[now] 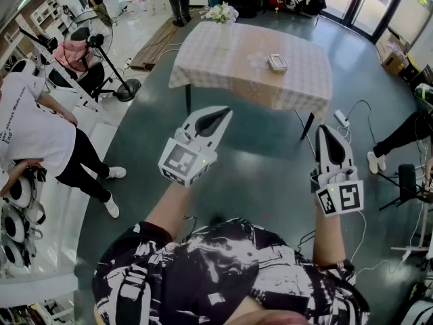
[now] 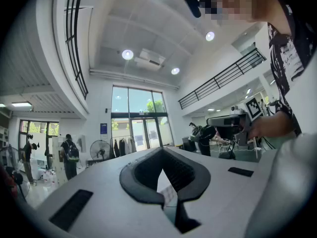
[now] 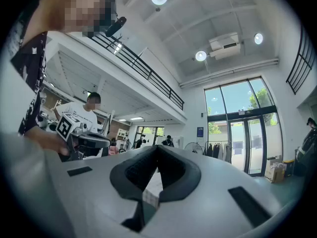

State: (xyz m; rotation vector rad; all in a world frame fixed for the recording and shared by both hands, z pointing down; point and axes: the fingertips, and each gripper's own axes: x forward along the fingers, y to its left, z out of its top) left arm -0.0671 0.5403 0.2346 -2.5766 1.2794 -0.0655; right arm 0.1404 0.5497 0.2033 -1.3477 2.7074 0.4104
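I hold both grippers up in the air over a grey floor, pointing at a table with a checked cloth (image 1: 298,87). My left gripper (image 1: 226,113) is shut with nothing between its dark pads. My right gripper (image 1: 323,129) is also shut and empty. Neither touches anything. On the table stand a vase of white flowers (image 1: 222,12) at the far edge and a small flat box (image 1: 277,62) near the middle. In the left gripper view the gripper (image 2: 162,150) has its tips together, and a strip of checked cloth (image 2: 169,194) shows between the pads. The right gripper view shows its gripper (image 3: 157,148) the same way.
A person in a white shirt (image 1: 34,137) stands at the left by a white counter. A standing fan (image 1: 101,42) is beyond them. A power strip with cable (image 1: 340,118) lies right of the table, and a seated person's leg (image 1: 399,137) reaches in from the right edge.
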